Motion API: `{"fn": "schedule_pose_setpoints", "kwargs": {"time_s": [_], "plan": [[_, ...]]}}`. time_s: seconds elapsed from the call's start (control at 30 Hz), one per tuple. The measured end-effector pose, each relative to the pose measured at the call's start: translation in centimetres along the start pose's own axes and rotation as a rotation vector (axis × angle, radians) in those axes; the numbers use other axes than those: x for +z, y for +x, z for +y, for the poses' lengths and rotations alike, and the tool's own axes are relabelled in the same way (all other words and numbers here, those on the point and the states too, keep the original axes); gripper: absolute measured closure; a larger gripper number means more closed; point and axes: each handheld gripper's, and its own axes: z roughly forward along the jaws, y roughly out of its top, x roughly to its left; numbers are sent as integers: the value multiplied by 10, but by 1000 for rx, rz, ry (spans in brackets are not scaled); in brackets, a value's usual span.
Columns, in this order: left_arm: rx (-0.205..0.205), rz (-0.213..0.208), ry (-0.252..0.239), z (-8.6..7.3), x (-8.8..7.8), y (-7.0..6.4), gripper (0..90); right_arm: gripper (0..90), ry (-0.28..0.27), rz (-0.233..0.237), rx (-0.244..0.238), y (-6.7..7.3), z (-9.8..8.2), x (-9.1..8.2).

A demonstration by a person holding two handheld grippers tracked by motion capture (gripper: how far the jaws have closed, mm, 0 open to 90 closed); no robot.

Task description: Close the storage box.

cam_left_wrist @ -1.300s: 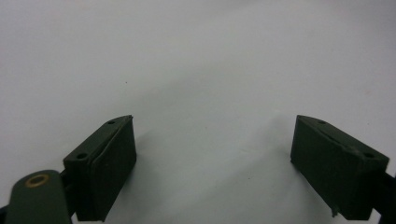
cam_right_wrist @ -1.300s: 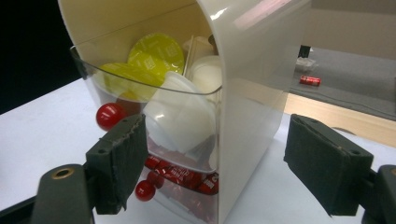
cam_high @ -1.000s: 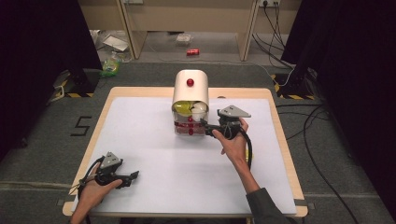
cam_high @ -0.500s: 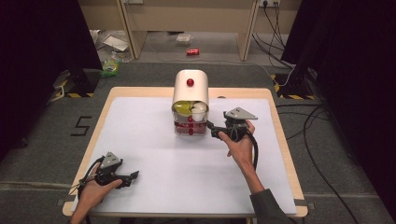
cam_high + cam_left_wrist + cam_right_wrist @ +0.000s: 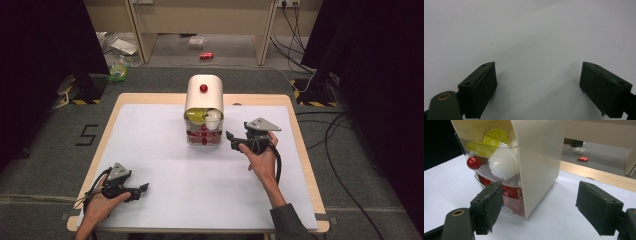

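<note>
The right gripper (image 5: 235, 140) has its jaws spread wide with nothing between them. In the right gripper view the pads (image 5: 489, 206) frame the near side corner of the cream drawer cabinet (image 5: 537, 157), one pad in front of the lower clear drawer and the other out past the side wall, neither touching. It is held level and just beside the cabinet's right side, which suits a reach toward a drawer front or its knob; that reads as an approach, not a grip.

The left gripper (image 5: 141, 189) is also open and empty: in the left gripper view its pads (image 5: 482, 87) stand far apart over the bare white mat (image 5: 529, 37). It lies low near the front left corner of the table (image 5: 300, 150), well apart from the cabinet, probably parked there to keep out of the working hand's way.

The cabinet stands upright near the middle of the table's far edge, its open front facing the person. It has a rounded cream shell with a red knob (image 5: 203, 88) on its sloping top. The upper clear drawer (image 5: 489, 152) holds a yellow-green capsule (image 5: 495, 135) and a white capsule (image 5: 504, 166), and carries its own red ball knob (image 5: 473, 162). The lower drawer (image 5: 510, 195) holds red things behind the clear front, too crowded to name further. Both drawers appear pushed in.
</note>
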Motion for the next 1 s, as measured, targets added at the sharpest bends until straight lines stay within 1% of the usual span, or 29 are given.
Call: {"fn": "schedule_pose_setpoints", "kwargs": {"time_s": [0.1,0.13,0.17,0.2,0.23,0.33,0.4,0.53,0.67,0.7,0.8,0.87,1.0], "plan": [[-3,-5,1,0,0,0,137,221,5,-4,-3,0,-1,-2],[1,1,0,0,0,0,137,222,4,-2,-1,0,-2,-3],[-3,-5,1,0,0,0,137,221,5,-1,-4,0,-3,-3],[0,1,0,0,0,0,137,221,7,-1,-6,0,-4,-4],[-3,-5,1,0,0,0,137,221,12,-2,-6,0,-4,-4],[1,1,0,0,0,0,137,222,23,-5,-7,-1,-8,-6],[-3,-5,1,0,0,0,137,221,22,-5,-7,-2,-9,-6],[0,1,0,0,0,0,137,218,30,-9,-4,-4,-13,-9],[0,1,0,0,0,0,137,218,31,-12,-2,-5,-15,-11],[-3,-5,1,0,0,0,137,218,30,-12,-1,-5,-16,-11],[0,0,0,0,0,0,137,214,32,-10,-2,-5,-17,-13],[-4,-6,0,0,0,0,137,207,35,-15,-4,-5,-18,-15],[-5,-7,0,0,0,0,137,205,29,-13,-3,-6,-19,-17]]}}
